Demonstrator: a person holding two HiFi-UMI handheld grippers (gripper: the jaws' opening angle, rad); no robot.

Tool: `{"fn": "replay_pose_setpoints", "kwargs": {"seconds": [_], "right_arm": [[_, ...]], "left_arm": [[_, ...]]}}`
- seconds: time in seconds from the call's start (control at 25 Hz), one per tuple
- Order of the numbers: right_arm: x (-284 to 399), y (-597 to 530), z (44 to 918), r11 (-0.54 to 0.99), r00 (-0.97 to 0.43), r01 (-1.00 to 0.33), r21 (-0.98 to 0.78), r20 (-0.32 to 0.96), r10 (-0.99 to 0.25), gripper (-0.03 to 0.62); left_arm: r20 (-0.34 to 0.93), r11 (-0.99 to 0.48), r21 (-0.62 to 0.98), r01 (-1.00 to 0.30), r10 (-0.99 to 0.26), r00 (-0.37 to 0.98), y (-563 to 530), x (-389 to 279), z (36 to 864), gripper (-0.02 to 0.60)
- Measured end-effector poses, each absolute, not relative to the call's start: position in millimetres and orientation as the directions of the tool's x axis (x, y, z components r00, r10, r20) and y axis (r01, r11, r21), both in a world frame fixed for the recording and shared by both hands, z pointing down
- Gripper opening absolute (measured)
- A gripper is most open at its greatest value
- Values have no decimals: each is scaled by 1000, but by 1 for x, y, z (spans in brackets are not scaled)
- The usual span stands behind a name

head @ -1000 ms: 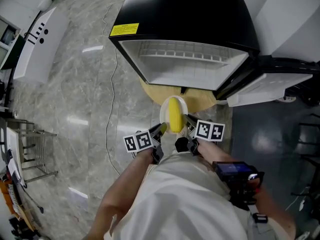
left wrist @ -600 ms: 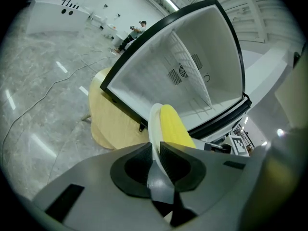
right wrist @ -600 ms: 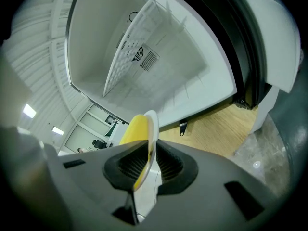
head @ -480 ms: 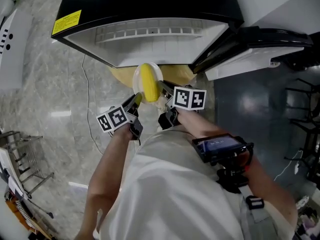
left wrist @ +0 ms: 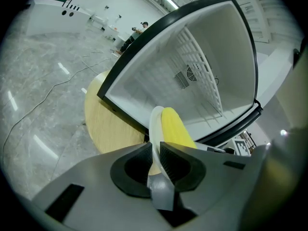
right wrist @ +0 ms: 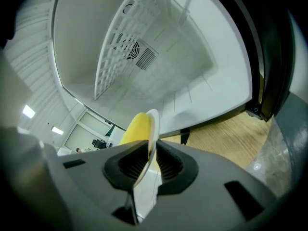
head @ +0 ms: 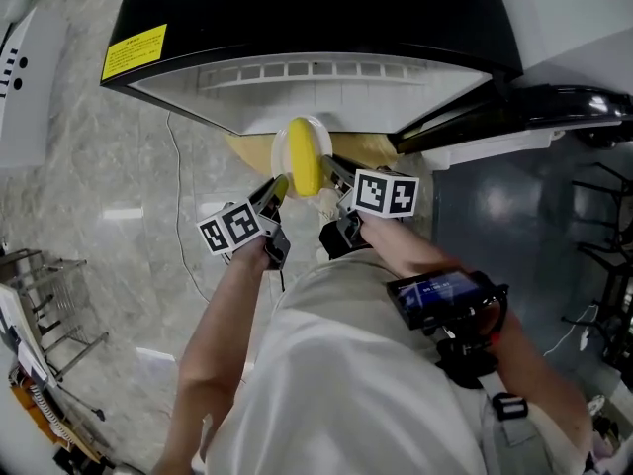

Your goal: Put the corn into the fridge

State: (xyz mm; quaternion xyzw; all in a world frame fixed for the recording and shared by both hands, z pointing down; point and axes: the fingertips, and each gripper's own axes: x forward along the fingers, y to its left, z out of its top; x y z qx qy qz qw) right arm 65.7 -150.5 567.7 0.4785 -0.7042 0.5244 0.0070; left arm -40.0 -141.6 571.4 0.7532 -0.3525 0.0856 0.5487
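Below the head camera, the white plate (head: 284,146) with the corn (head: 304,166) lying on it hung just in front of the open fridge (head: 316,77), over the edge of a round wooden table (head: 245,148). The left gripper (head: 280,188) and right gripper (head: 334,170) each pinched an opposite side of its rim. From the left gripper view, the jaws were pressed onto the thin rim, the cob lay just past them, and the bare white compartment opened ahead with a wire shelf (left wrist: 204,81) inside. From the right gripper view, that gripper's jaws likewise clamped the rim, with the corn beyond it. By my judgement, the carry called for both grippers advancing together at one height, holding the plate level so the cob could not roll. Its front edge needed to clear the black frame before lowering.
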Motion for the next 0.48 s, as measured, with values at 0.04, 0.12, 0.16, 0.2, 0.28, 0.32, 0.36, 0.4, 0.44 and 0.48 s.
{"fn": "replay_pose_setpoints", "kwargs": {"seconds": [0.04, 0.12, 0.16, 0.2, 0.28, 0.32, 0.36, 0.4, 0.44, 0.48], "right_arm": [[65, -153, 569, -6, -544, -680, -733, 510, -666, 57], [63, -155, 574, -4, -549, -681, -733, 513, -660, 58], [63, -157, 576, -4, -549, -682, -731, 516, -658, 58], [62, -158, 578, -4, -548, -685, -728, 520, -655, 58], [61, -160, 582, -5, -546, -692, -722, 528, -650, 58], [60, -161, 583, -5, -545, -696, -718, 533, -647, 58], [59, -162, 584, -6, -544, -699, -715, 537, -644, 58], [59, -163, 585, -7, -544, -702, -713, 541, -641, 58], [58, -165, 587, -7, -544, -704, -711, 545, -638, 58], [58, -167, 588, -6, -545, -705, -709, 547, -635, 58]], "left_arm": [[517, -147, 765, -627, -440, 734, -144, -41, 573, 54], [521, -141, 762, -632, -445, 728, -147, -43, 577, 53], [524, -139, 760, -635, -447, 725, -149, -43, 578, 52], [526, -136, 758, -638, -449, 722, -150, -44, 580, 52], [531, -129, 755, -643, -455, 715, -153, -46, 584, 52], [533, -125, 754, -645, -458, 712, -154, -47, 585, 52], [534, -120, 753, -647, -462, 708, -156, -47, 586, 52], [536, -116, 752, -649, -466, 704, -157, -48, 587, 52], [537, -114, 750, -652, -470, 700, -159, -48, 588, 52], [538, -112, 748, -655, -475, 696, -161, -49, 589, 52]]}}
